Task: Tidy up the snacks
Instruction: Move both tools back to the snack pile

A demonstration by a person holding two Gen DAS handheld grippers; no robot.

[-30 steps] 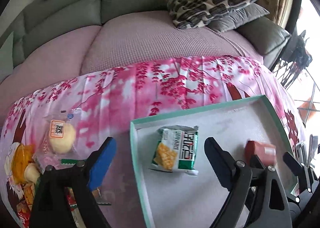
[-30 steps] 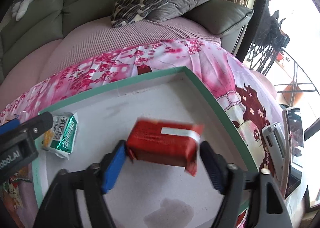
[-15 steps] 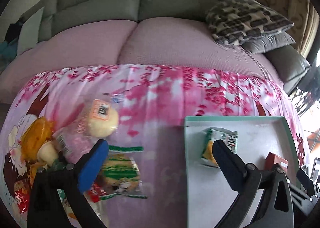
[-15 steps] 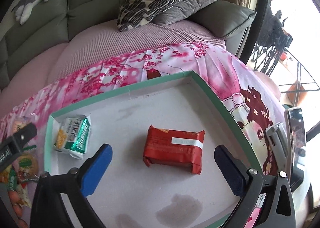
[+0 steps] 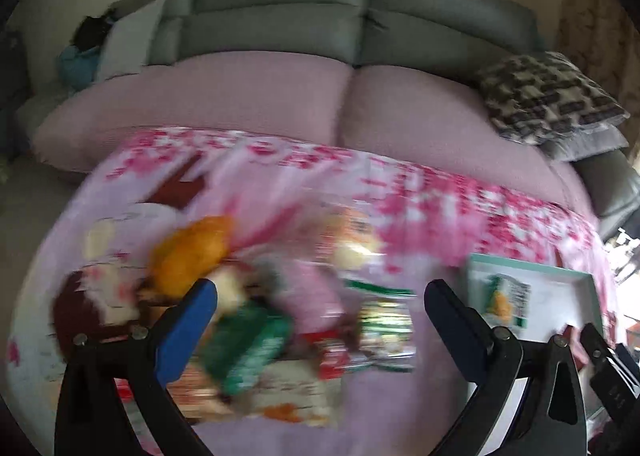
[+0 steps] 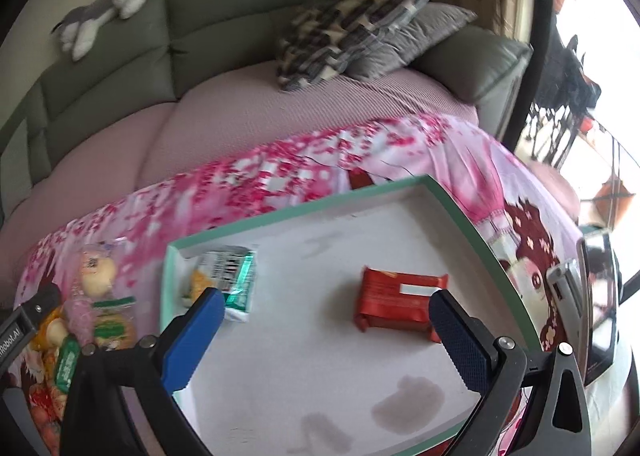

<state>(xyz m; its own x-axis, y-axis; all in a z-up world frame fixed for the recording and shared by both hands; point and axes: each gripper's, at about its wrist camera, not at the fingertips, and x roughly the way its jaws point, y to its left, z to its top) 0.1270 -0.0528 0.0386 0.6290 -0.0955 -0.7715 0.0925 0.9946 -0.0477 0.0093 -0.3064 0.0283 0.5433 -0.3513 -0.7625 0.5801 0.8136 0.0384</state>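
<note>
A grey stuffed animal [image 6: 102, 11] lies along the top of the green sofa back [image 6: 224, 15] in the upper left of the right wrist view, and a patterned cushion [image 6: 352, 19] rests on a plain grey one [image 6: 412, 35] toward the upper right. A pink blossom-print cloth [image 6: 280, 171] crosses the middle of both views, draped over the pale pink seat.

In the left wrist view everything on the cloth is smeared by blur. The snack pile [image 5: 256, 312] sits in the lower left and centre: an orange packet [image 5: 188, 256], a green wrapper [image 5: 248, 344] and a clear green-and-white bag [image 5: 384, 328] can be made out, little else. The left gripper [image 5: 320, 304] hangs above this pile with its jaws spread wide and nothing between them; the green wrapper lies just inside the blue pad at left.

At the right edge of that view, the tray [image 5: 560, 276] shows with a green-and-white cracker pack [image 5: 506, 300] inside.

In the right wrist view the same pile sits at the lower left edge, beside the tray [image 6: 304, 211], a white board with a teal rim. The cracker pack [image 6: 232, 276] lies in its left corner, just beyond the left pad. The red packet [image 6: 400, 296] with a white label lies right of centre, its end just beside the right pad. The right gripper [image 6: 324, 304] is released, jaws wide, holding nothing. Two dark stains [image 6: 408, 404] mark the tray's near part.
</note>
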